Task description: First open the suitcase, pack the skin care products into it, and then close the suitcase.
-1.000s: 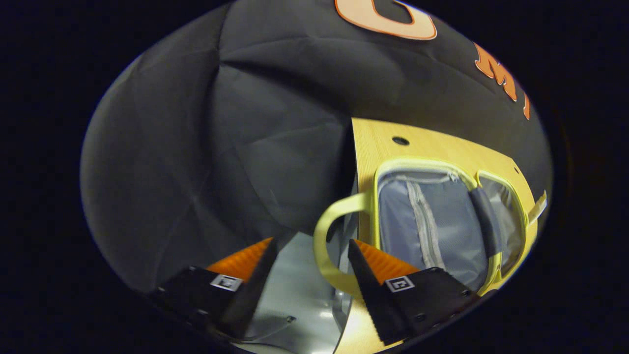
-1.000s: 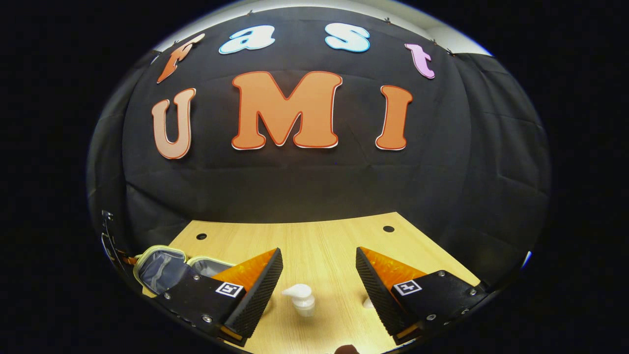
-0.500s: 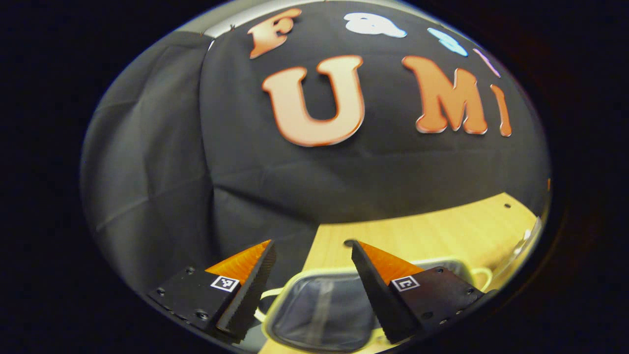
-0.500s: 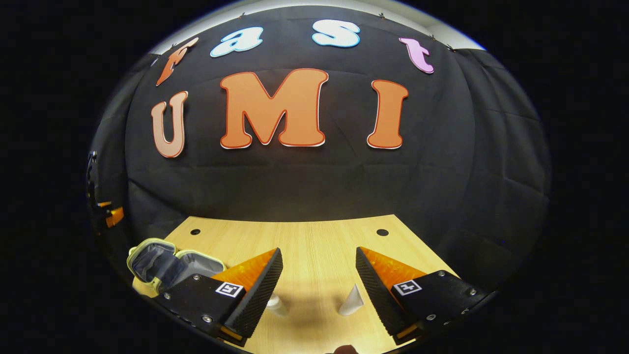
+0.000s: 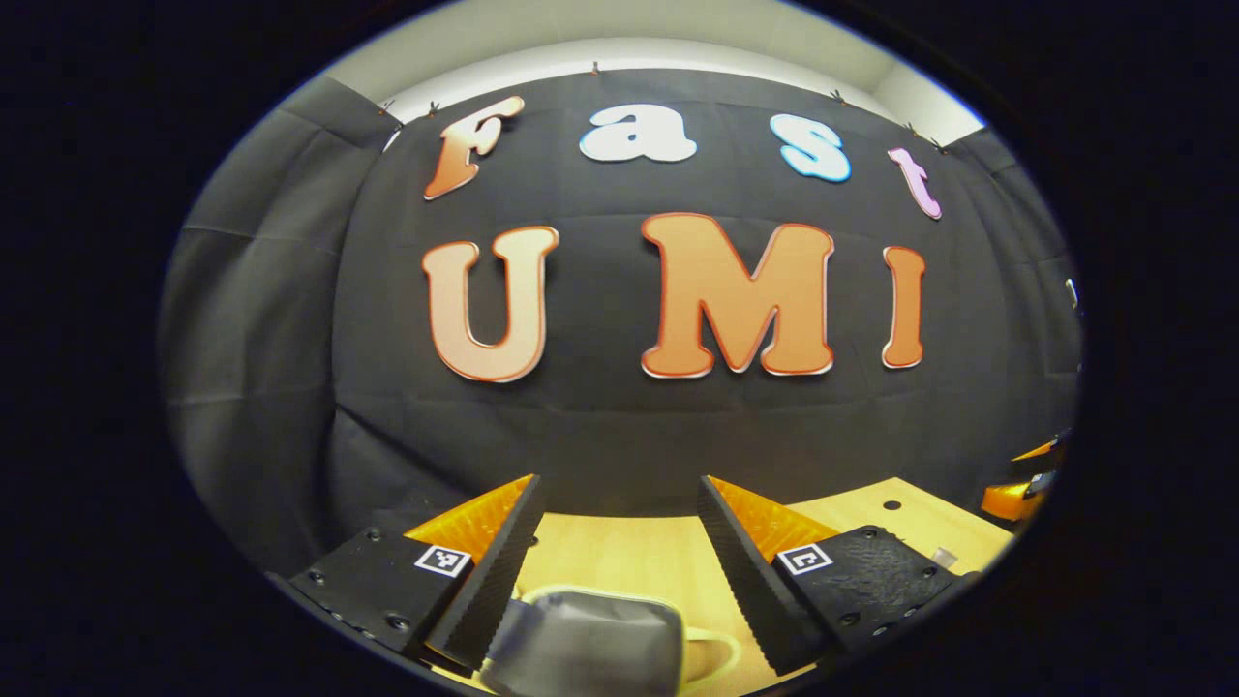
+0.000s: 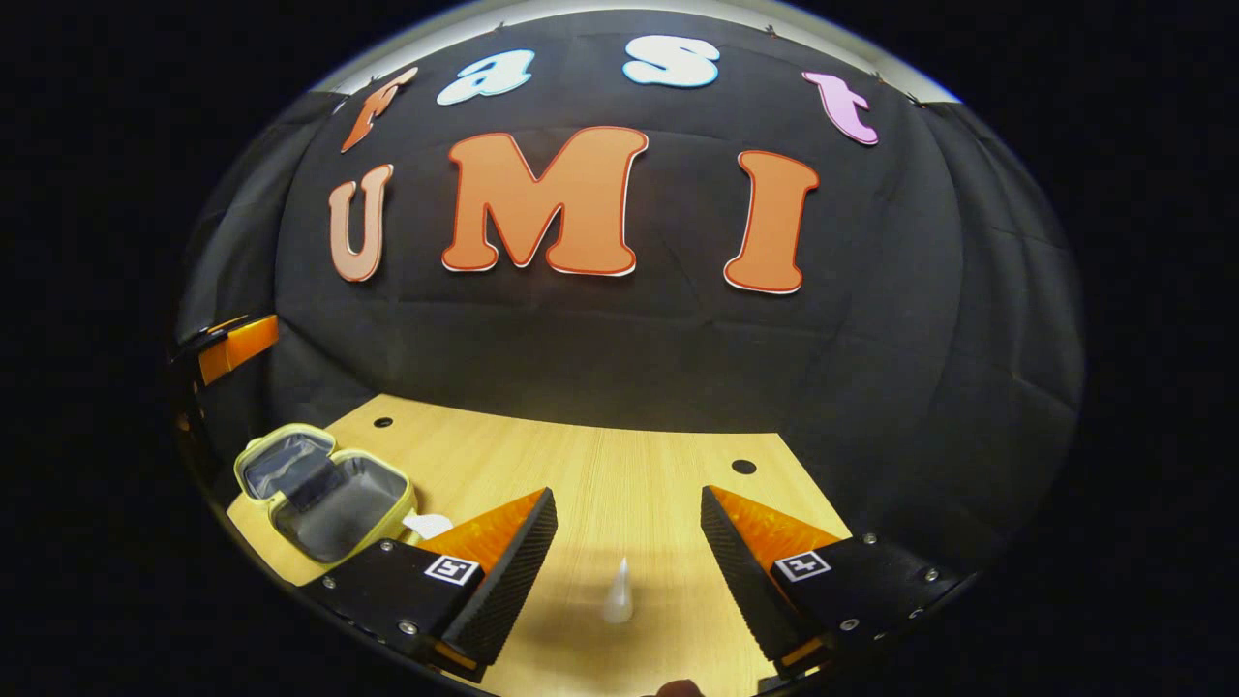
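Just one open suitcase (image 6: 324,489), one white tube (image 6: 618,591).

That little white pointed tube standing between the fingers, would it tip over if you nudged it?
Probably. The tube stands upright on the table, tall and narrow, tapering to a point, so a sideways nudge would likely topple it. It looks small and plastic, so probably light. The right gripper is open around it without touching; closing evenly from both sides seems safest.

One open suitcase (image 6: 324,484) sits on one desk (image 6: 600,474); two white skin-care items show, a pointed tube (image 6: 618,592) and a partly hidden piece (image 6: 426,525).
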`<act>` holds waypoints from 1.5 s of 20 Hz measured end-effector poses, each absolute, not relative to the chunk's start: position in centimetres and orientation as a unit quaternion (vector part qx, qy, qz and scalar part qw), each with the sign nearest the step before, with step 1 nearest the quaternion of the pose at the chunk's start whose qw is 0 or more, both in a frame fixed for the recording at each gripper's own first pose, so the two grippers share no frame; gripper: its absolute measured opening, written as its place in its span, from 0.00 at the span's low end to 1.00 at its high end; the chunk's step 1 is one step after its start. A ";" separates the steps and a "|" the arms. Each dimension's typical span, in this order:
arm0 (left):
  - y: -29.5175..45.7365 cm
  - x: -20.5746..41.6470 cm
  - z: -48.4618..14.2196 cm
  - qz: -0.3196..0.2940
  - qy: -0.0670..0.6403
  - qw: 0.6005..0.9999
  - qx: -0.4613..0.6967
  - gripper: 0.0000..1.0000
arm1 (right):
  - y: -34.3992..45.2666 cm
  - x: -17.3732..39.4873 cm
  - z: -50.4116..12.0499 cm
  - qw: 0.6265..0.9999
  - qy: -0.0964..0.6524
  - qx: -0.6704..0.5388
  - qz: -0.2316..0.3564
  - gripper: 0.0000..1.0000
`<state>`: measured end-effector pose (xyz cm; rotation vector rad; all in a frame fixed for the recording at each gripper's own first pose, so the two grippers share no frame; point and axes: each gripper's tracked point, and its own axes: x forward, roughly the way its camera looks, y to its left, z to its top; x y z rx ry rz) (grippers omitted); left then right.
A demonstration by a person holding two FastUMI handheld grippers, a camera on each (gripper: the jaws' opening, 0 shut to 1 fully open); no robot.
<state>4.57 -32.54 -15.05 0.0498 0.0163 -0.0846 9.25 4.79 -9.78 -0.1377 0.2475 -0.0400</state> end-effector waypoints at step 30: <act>-54.0 3.7 -47.8 -0.128 0.217 0.966 0.057 0.78 | -4.1 7.1 -19.5 0.974 0.212 -0.076 -0.032 0.96</act>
